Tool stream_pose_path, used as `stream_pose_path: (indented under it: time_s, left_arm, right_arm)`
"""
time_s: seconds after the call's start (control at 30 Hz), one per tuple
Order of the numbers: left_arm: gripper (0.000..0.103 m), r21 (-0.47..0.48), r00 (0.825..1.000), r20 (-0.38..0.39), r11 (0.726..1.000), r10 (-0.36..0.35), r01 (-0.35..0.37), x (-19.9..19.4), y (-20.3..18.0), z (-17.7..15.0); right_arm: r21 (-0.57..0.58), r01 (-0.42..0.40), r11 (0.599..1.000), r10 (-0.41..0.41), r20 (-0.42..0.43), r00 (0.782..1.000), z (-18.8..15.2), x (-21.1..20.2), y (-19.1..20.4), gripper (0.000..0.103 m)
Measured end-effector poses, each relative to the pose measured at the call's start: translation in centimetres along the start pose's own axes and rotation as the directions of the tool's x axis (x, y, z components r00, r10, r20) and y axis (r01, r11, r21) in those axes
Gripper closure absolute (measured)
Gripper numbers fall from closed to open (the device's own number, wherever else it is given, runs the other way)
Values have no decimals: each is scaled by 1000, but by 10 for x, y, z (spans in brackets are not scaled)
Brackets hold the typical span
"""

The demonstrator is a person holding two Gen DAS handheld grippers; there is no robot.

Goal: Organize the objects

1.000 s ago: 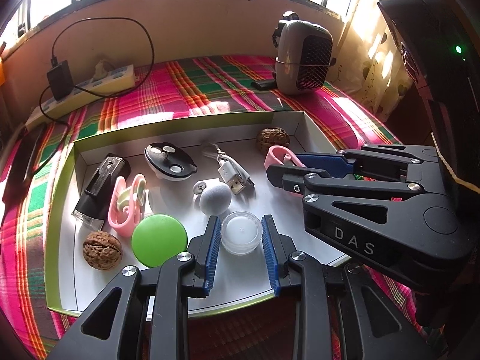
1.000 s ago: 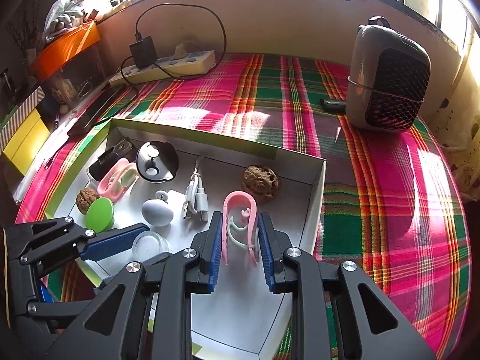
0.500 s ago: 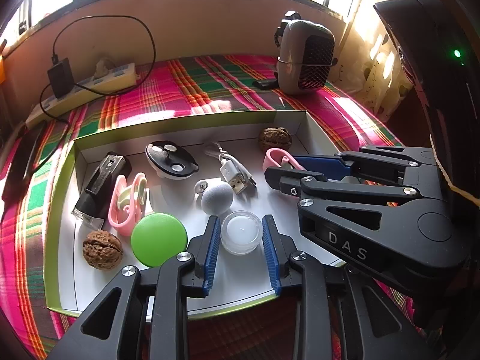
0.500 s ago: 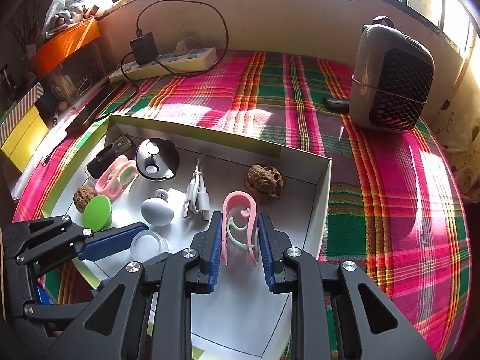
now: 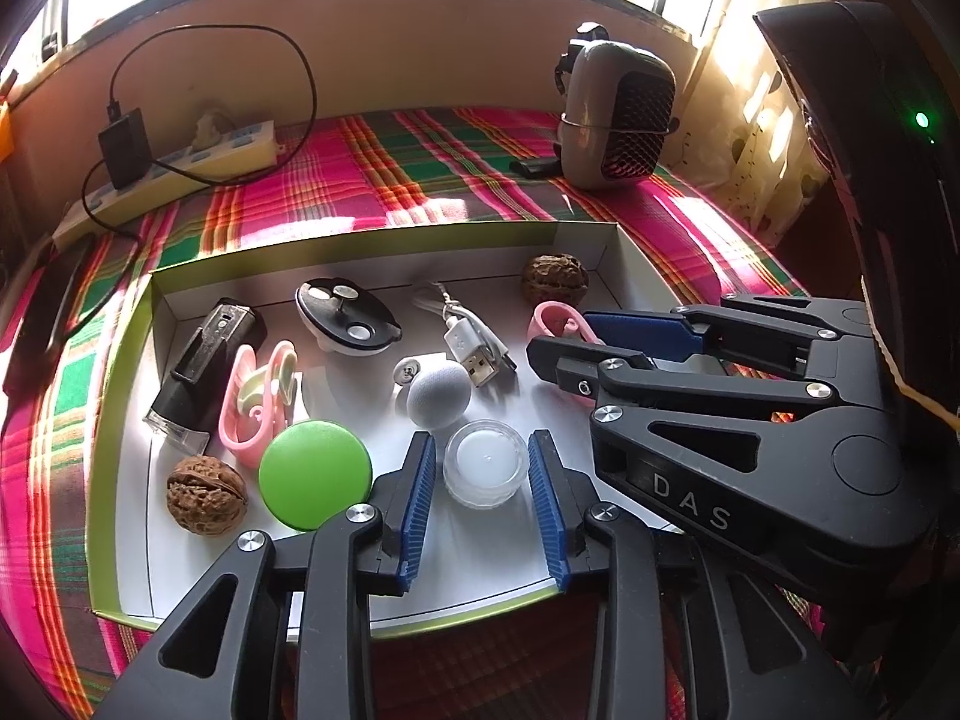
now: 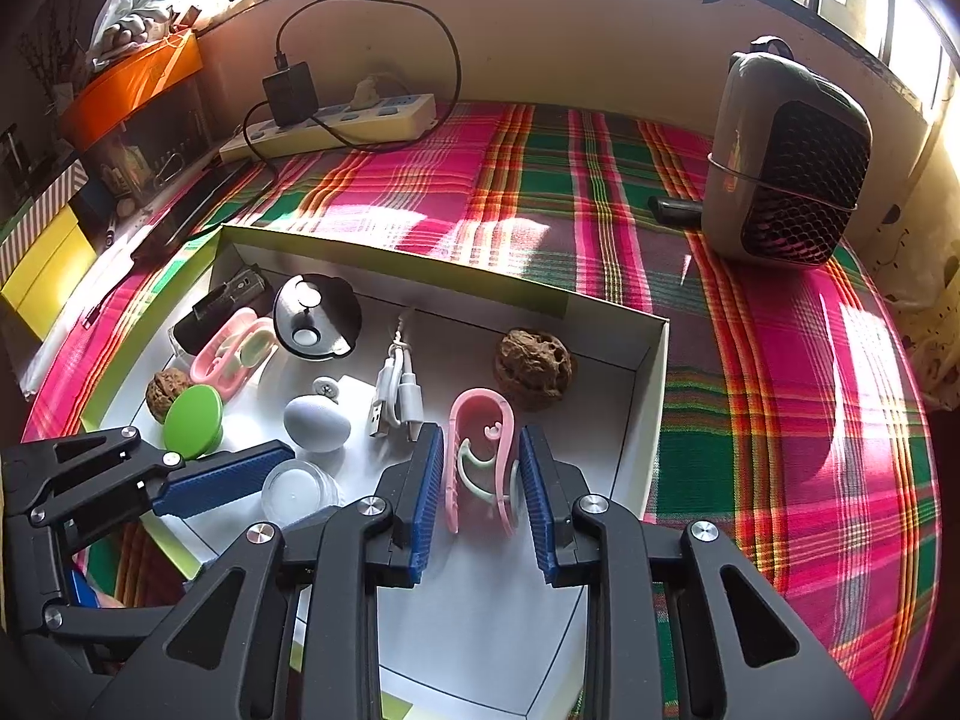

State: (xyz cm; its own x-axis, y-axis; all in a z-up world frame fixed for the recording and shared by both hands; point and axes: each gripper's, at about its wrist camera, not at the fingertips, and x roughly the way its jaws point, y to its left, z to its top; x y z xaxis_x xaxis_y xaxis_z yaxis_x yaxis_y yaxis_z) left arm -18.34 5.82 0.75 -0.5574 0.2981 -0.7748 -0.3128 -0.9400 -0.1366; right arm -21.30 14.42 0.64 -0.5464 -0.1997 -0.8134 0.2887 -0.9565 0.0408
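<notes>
A shallow white box with green rim holds several small things. My left gripper straddles a clear round jar, with a small gap at each pad. My right gripper straddles a pink clip, also with gaps. Also in the box: a green disc, two walnuts, a grey egg-shaped thing, a USB cable, a second pink clip, a black oval piece, a black lighter-like item.
The box lies on a plaid cloth. A small grey heater stands at the back right with a black stick beside it. A power strip with a charger and cable lies at the back left. Coloured boxes stand at the far left.
Almost nothing differs. Both grippers stay around the jar and the pink clip; the views have shifted very slightly.
</notes>
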Motion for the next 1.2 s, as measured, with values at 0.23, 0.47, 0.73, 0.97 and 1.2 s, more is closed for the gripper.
stream_pose_path:
  time_s: [0.23,0.47,0.73,0.97,1.2]
  left_arm:
    - [71,9,1000,15,1000,8,-8,-5,-3,0]
    - [71,-2,999,30,1000,20,-20,-16,-4,-2]
    - [71,-14,997,70,999,45,-44,-40,-7,-9]
    - [71,-29,993,98,997,71,-69,-62,-8,-22]
    - [71,-58,985,126,993,114,-107,-81,-4,-39]
  right_arm:
    - [21,-10,1000,10,14,1000,-1,-4,-1,68]
    - [55,-6,998,4,38,999,-4,-15,-5,65]
    - [73,3,997,-10,97,995,-15,-46,-2,65]
    - [92,0,996,-12,135,991,-33,-72,4,65]
    - [88,10,996,-22,140,990,-54,-85,14,65]
